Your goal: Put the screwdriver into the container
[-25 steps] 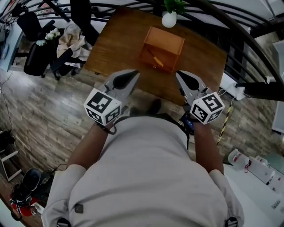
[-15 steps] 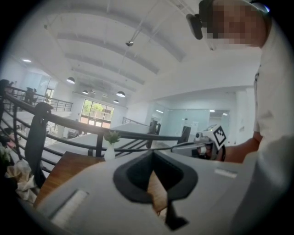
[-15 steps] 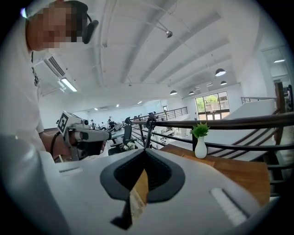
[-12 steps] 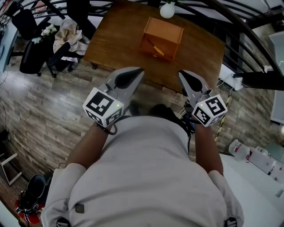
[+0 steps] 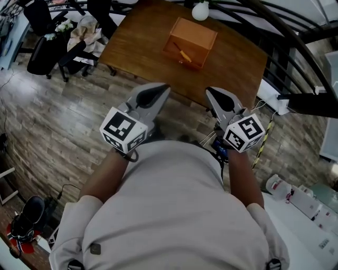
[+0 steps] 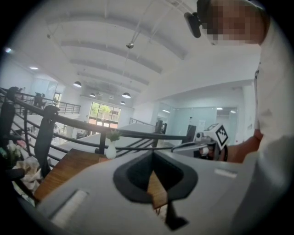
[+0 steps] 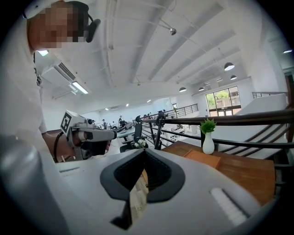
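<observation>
Open floor [image 5: 63, 121] before table [image 5: 137, 47]; container [image 5: 198, 34] mid-table, open above; vase [image 5: 200, 10], railing [image 7: 239, 120] crowd far edge.

A large open-plan office. A black railing [image 7: 229, 120] looks over rows of desks [image 7: 124, 130], under a high white ceiling [image 6: 115, 41] with pendant lamps [image 6: 77, 84]. Office chairs [image 5: 38, 57] stand on the plank floor [image 5: 47, 121] beside a wooden bench [image 5: 137, 47] bearing a vase [image 5: 200, 10].
</observation>
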Demonstrator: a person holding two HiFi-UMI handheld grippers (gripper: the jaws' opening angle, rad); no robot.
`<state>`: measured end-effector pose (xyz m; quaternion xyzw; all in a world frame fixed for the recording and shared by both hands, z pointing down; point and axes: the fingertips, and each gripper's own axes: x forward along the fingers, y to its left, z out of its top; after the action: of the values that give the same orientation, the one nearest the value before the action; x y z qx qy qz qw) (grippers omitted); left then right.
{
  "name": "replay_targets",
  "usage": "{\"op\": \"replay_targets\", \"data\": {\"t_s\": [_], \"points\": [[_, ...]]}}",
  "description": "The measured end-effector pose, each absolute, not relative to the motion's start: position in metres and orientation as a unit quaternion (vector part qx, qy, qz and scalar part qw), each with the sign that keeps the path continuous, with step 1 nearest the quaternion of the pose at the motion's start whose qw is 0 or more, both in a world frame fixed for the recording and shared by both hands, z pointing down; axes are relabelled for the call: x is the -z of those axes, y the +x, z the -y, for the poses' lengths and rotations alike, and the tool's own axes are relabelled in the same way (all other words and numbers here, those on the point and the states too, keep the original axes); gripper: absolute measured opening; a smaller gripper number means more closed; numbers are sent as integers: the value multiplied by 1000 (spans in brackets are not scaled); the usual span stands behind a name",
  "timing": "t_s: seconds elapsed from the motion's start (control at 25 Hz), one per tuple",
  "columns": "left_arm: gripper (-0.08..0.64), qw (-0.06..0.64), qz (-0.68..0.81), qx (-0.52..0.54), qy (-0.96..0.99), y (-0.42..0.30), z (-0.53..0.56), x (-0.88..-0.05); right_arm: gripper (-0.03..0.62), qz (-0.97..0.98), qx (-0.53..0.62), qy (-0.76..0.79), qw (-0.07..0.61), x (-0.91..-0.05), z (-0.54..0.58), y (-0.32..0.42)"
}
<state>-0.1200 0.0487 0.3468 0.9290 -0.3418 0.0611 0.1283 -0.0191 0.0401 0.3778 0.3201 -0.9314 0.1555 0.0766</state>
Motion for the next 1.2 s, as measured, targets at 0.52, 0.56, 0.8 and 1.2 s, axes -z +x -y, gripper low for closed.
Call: {"op": "replay_targets", "data": {"t_s": [0.52,0.56,0.8,1.2], "points": [[2,119,391,-61,910,-45,-144,-353,8,953,-140,258,71,-372,-141,43],[2,119,396,-61,909,-41,-152,-355,8,954,-142,253,70,-373,-150,47],[2,125,404,-58,904,-22,-197,-368,8,958,-138,243,68,-381,-194,66],[2,120,404,-55,905,-14,-227,-364,8,958,-133,245,66,-371,-222,85]]}}
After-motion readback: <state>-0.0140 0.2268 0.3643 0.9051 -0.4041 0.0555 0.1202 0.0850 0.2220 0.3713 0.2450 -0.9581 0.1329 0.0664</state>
